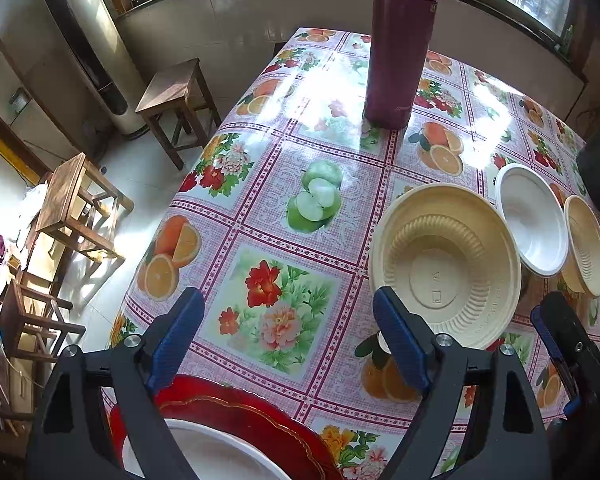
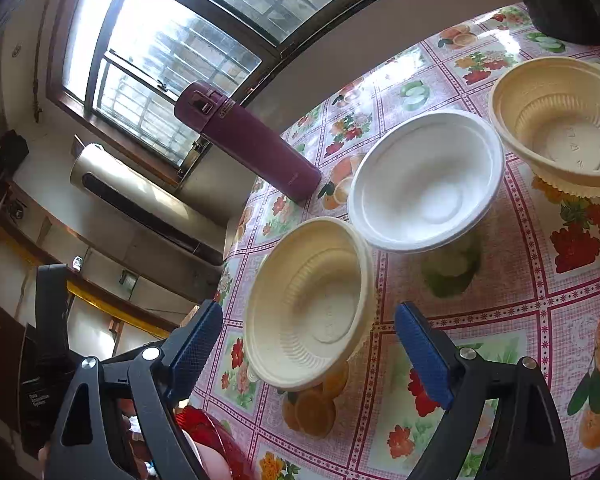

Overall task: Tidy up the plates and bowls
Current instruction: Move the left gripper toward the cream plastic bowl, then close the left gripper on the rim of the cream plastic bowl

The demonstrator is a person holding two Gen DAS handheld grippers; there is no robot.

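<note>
Both my left gripper [image 1: 288, 336] and right gripper [image 2: 308, 350] are spread, holding nothing; the red plate [image 1: 256, 416] at the table's [image 1: 332, 152] near edge is cut off beneath my fingers.

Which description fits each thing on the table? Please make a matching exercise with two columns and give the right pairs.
Things:
1. flask
2. middle bowl
3. plate
4. bowl nearest the right tool

Descriptions:
a. white, between two cream bowls
b. red rim, at the table's near edge
c. purple, standing upright
d. cream, ribbed inside

Pairs: 1-c, 2-a, 3-b, 4-d
</note>
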